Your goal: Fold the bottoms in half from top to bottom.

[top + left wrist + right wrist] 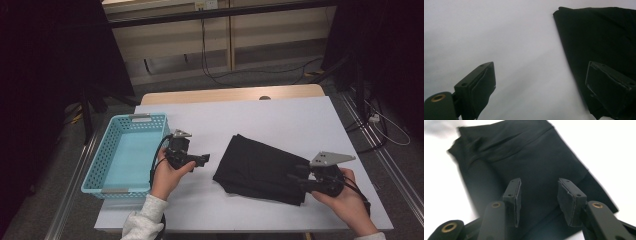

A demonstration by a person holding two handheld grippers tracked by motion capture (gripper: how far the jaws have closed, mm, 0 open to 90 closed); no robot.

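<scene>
White table (280, 117) bearing, at centre right, a folded black cloth (260, 167) lying flat. A blue basket (107, 155) stands at the table's left edge. Left gripper (204, 160), between basket and cloth, jaws wide apart and empty. Right gripper (296, 176), over the cloth's near right corner, jaws partly open, gripping nothing.

In your left gripper view, the black folded cloth (599, 37) runs off the right edge, and the right-hand jaw covers its lower part. In your right gripper view, the cloth's far corner smears with blur and the jaws hide its near edge. From above, your right gripper (298, 179) covers the cloth's near right corner.
</scene>
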